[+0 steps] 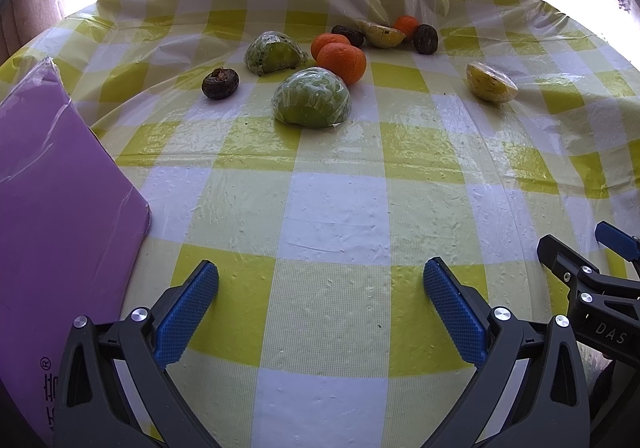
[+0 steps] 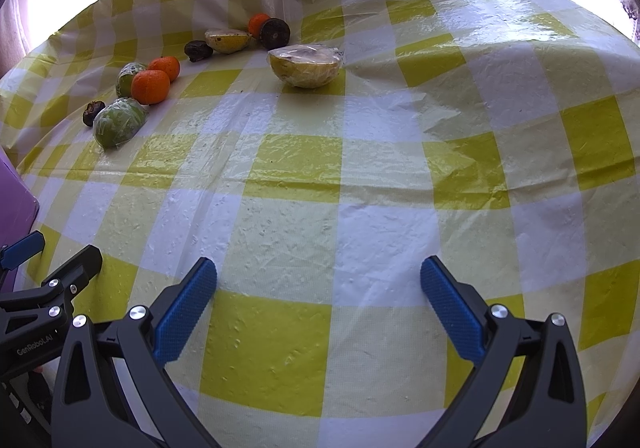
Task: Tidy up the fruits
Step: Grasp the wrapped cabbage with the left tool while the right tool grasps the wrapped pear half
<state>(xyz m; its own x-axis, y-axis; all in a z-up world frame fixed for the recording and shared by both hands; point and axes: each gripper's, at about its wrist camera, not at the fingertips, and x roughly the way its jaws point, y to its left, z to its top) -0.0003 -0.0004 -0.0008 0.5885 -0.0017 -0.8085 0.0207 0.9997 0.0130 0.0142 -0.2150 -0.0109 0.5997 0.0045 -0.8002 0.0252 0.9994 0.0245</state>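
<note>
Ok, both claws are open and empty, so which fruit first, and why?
Probably send the right claw forward to the lone yellow half: it sits apart from the other fruit, with bare cloth between, so nothing blocks the approach.

Glossy plastic tablecloth (image 2: 360, 208); fruit seemingly film-wrapped (image 1: 312, 98).

Left tool (image 1: 320, 280) and right tool (image 2: 318, 278) hover side by side, jaws spread wide.
</note>
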